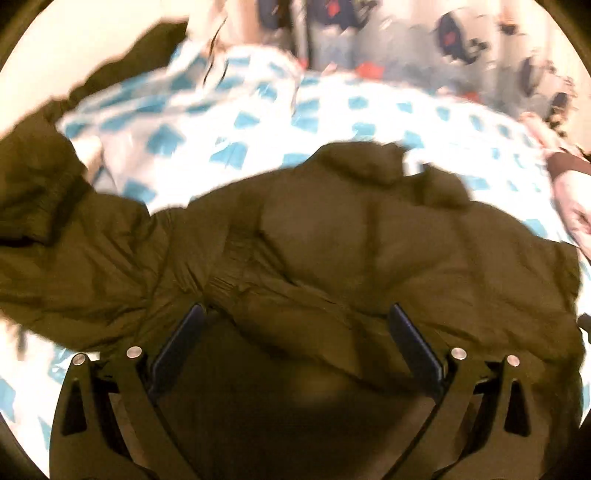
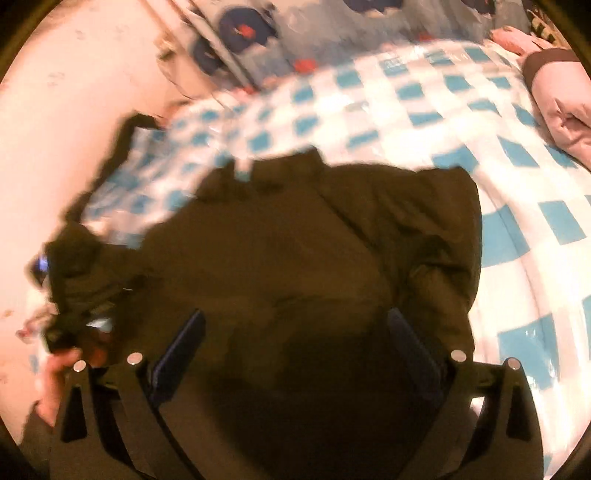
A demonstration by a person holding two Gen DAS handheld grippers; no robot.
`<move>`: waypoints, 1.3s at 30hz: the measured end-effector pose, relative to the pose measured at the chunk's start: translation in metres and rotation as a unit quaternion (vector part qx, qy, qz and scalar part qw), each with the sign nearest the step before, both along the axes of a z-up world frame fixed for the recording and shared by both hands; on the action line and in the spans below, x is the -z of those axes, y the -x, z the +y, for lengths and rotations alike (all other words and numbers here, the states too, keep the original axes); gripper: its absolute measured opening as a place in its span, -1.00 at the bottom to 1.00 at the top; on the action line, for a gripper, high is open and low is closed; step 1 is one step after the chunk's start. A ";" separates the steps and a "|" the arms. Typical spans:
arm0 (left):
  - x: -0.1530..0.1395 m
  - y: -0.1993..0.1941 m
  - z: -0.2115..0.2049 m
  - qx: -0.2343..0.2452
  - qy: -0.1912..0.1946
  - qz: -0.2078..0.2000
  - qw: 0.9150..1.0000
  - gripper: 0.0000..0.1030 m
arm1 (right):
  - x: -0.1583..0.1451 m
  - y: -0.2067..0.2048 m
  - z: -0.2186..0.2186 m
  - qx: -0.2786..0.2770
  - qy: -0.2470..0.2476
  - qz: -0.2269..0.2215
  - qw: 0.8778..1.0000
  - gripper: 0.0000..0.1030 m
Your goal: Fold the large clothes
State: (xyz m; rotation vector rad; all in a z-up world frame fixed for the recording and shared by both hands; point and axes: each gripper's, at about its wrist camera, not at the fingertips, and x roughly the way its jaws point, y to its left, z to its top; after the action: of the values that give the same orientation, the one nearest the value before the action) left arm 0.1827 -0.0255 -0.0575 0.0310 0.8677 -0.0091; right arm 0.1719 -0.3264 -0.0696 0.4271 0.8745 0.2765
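Note:
A dark olive puffer jacket lies spread on a bed with a blue-and-white checked cover. One sleeve reaches out to the left in the left wrist view. My left gripper hovers over the jacket's near edge, its jaws wide open and the blue pads clear of the fabric. In the right wrist view the same jacket fills the middle. My right gripper is also wide open above it and grips nothing. The jacket's near hem is in shadow between the fingers in both views.
A pink garment with a dark brown band lies at the bed's far right. A pale wall runs along the left, and a patterned cloth with dark blue circles hangs behind. A hand shows at lower left.

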 end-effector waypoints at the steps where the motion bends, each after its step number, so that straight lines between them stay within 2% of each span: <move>1: -0.007 0.010 -0.004 0.008 0.003 -0.007 1.000 0.87 | -0.009 0.018 0.007 -0.013 -0.010 -0.021 1.000 0.83; 4: -0.023 0.044 -0.021 0.032 0.028 -0.019 0.999 0.87 | -0.022 0.054 0.013 -0.003 -0.009 -0.055 0.998 0.84; 7: -0.033 0.073 -0.032 0.043 0.038 -0.027 0.998 0.87 | -0.024 0.076 0.005 0.029 -0.008 -0.070 0.997 0.84; 10: -0.040 0.103 -0.035 0.056 0.030 -0.039 0.997 0.87 | -0.025 0.085 -0.002 0.019 -0.077 -0.076 0.994 0.84; 12: -0.042 0.122 -0.023 0.051 0.036 -0.047 0.997 0.87 | -0.028 0.082 0.008 -0.007 -0.094 -0.073 0.993 0.84; 17: -0.034 0.139 0.048 -0.029 0.061 -0.051 0.996 0.87 | -0.030 0.057 0.055 -0.090 -0.152 -0.047 0.983 0.84; 21: -0.029 0.130 0.125 -0.125 0.089 -0.039 0.987 0.86 | -0.026 0.032 0.101 -0.132 -0.212 -0.015 0.968 0.85; 24: -0.031 0.136 0.163 -0.170 0.095 -0.059 0.979 0.86 | -0.024 -0.002 0.156 -0.172 -0.254 0.017 0.952 0.85; 26: -0.034 0.136 0.177 -0.189 0.083 -0.060 0.977 0.86 | -0.023 -0.020 0.189 -0.180 -0.254 0.034 0.950 0.85; 27: -0.040 0.133 0.181 -0.182 0.075 -0.064 0.978 0.86 | -0.023 -0.027 0.202 -0.178 -0.257 0.042 0.949 0.85; 29: -0.059 0.126 0.180 -0.160 0.041 -0.088 0.982 0.86 | -0.024 -0.028 0.219 -0.174 -0.258 0.042 0.949 0.85; 30: -0.073 0.116 0.176 -0.144 -0.001 -0.107 0.984 0.86 | -0.025 -0.025 0.222 -0.173 -0.251 0.036 0.952 0.85; 32: -0.084 0.097 0.161 -0.110 -0.077 -0.109 0.985 0.86 | -0.023 -0.012 0.222 -0.174 -0.226 0.022 0.958 0.85; 33: -0.083 0.082 0.148 -0.078 -0.145 -0.096 0.982 0.86 | -0.019 -0.004 0.216 -0.174 -0.212 0.019 0.961 0.85; 34: -0.077 0.071 0.132 -0.048 -0.227 -0.093 0.968 0.86 | -0.014 0.004 0.208 -0.173 -0.192 0.018 0.966 0.85; 35: -0.073 0.066 0.122 -0.028 -0.280 -0.098 0.955 0.87 | -0.009 0.010 0.197 -0.171 -0.172 0.019 0.970 0.85; 36: -0.064 0.061 0.109 0.007 -0.349 -0.104 0.931 0.87 | -0.004 0.014 0.188 -0.167 -0.161 0.020 0.973 0.85; 37: -0.056 0.055 0.103 0.044 -0.395 -0.094 0.913 0.87 | 0.002 0.018 0.173 -0.155 -0.155 0.020 0.975 0.85; 39: -0.053 0.039 0.103 0.089 -0.424 -0.060 0.899 0.87 | 0.011 0.021 0.148 -0.135 -0.169 0.021 0.976 0.85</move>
State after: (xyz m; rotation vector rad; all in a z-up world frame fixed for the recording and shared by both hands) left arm 0.1433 0.0772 -0.0047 0.9232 0.6865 0.2011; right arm 0.1506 -0.1781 -0.0804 0.6327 0.9304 0.6748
